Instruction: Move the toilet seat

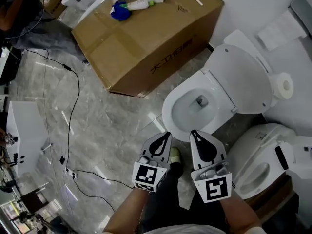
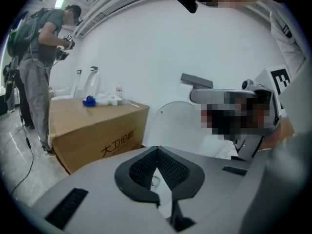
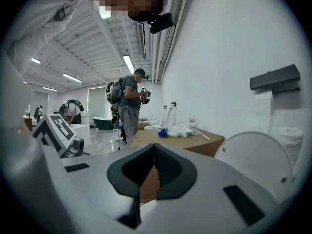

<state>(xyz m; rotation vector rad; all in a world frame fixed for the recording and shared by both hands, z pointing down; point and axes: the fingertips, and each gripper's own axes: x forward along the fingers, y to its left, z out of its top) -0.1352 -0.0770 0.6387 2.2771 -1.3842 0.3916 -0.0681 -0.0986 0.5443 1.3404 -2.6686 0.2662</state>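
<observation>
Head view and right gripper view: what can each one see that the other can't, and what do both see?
Only the head view looks down into the toilet bowl and shows a second toilet and black cables on the floor. Only the right gripper view shows ceiling lights and a green tub far off. Both show the cardboard box, the raised lid and the paper roll.

Probably a recording lab or bathroom-fixture showroom. An open toilet [image 1: 195, 106] sits beside a second toilet [image 1: 258, 165] on a marble floor [image 1: 112, 130], with loose cables [image 1: 78, 94] and a cardboard box [image 1: 146, 43]. Overhead are strip lights [image 3: 129, 63], and a person with backpack [image 3: 127, 106] stands nearby.
</observation>
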